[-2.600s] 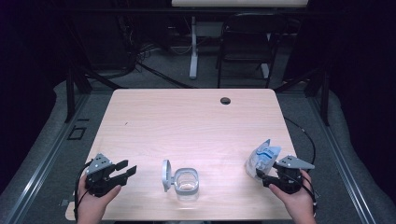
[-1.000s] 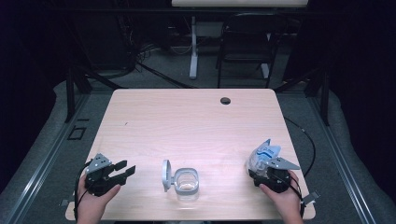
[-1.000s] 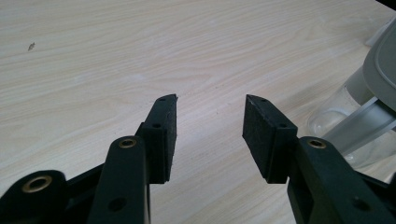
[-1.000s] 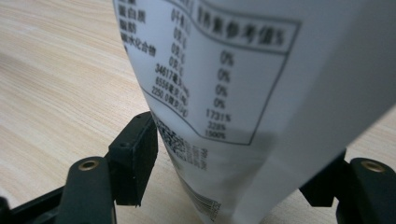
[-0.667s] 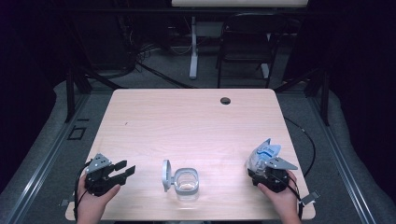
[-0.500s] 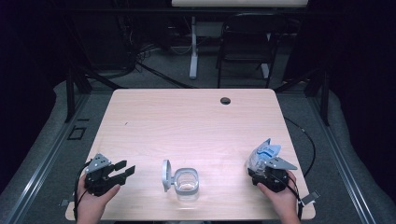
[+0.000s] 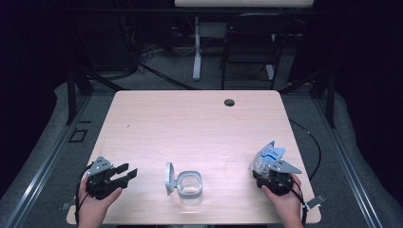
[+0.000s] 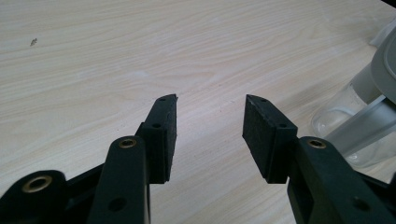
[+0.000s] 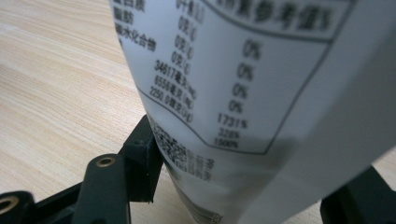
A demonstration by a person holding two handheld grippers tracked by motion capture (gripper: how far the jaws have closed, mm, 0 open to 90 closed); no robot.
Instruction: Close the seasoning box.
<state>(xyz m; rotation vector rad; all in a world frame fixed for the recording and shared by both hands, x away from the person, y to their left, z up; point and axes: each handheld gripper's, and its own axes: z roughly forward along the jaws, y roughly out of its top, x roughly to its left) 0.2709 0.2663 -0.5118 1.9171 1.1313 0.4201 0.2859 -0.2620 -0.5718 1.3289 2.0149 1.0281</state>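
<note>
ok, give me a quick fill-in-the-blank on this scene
1. The left gripper has ___ jaws with nothing between them.
2. In the high view, the clear container has its lid standing on its ___ side.
3. The white pouch sits near the table's ___ edge in that view.
Missing: open; left; right.

Pale woodgrain table (image 7: 190,123), white black-printed bag (image 9: 261,79), clear grey-lidded jar (image 7: 189,184)
</note>
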